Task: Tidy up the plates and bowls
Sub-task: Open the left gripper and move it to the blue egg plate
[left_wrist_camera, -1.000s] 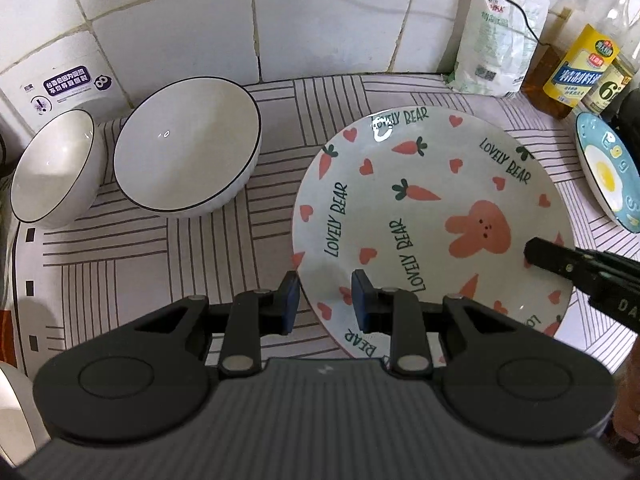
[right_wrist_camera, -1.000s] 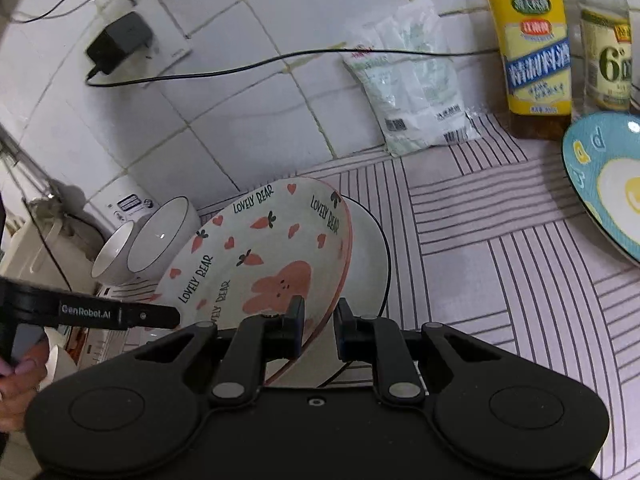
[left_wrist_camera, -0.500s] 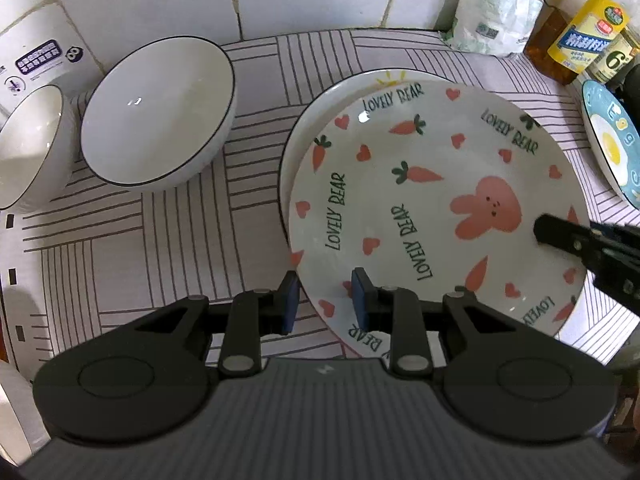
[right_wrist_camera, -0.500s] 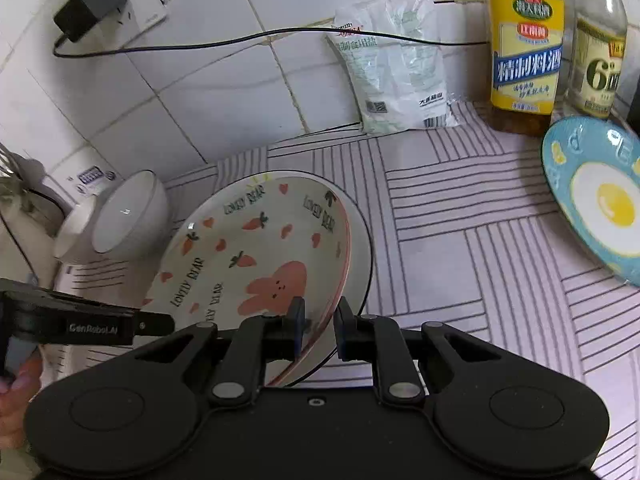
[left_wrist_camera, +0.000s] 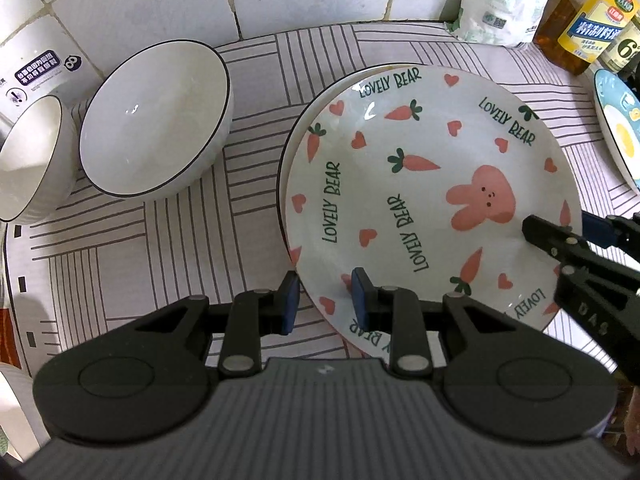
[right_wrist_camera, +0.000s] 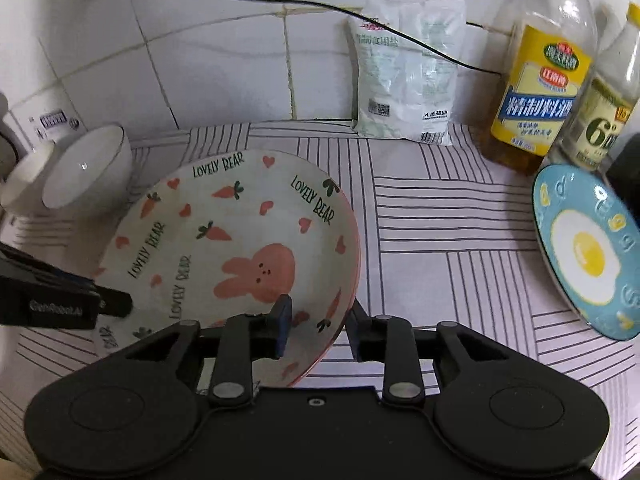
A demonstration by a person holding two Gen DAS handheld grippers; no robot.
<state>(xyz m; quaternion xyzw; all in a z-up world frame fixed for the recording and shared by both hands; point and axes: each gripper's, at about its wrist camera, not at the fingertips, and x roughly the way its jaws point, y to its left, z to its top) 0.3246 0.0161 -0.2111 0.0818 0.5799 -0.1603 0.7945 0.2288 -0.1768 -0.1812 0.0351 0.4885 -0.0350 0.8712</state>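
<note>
The "Lovely Bear" rabbit plate (left_wrist_camera: pixel 420 184) lies on top of a white black-rimmed plate (left_wrist_camera: pixel 285 168), of which only the left rim shows. It also shows in the right wrist view (right_wrist_camera: pixel 224 240). My right gripper (right_wrist_camera: pixel 316 324) is open, its fingers on either side of the plate's near right rim. My left gripper (left_wrist_camera: pixel 322 300) is open at the plate's near left rim, one finger over the plate, one over the cloth. Two white bowls (left_wrist_camera: pixel 156 120) (left_wrist_camera: pixel 32 160) sit at the left. A blue egg plate (right_wrist_camera: pixel 588 252) lies at the right.
A striped cloth (right_wrist_camera: pixel 432 240) covers the counter. A white salt bag (right_wrist_camera: pixel 404 72), a yellow-labelled bottle (right_wrist_camera: pixel 540 88) and another bottle (right_wrist_camera: pixel 608 120) stand against the tiled wall. A black cable (right_wrist_camera: pixel 280 0) runs across the wall.
The rabbit plate has come down flat onto the white plate. My right gripper's fingers have opened wider and let go of the plate's rim. My left gripper's fingers are also wider apart.
</note>
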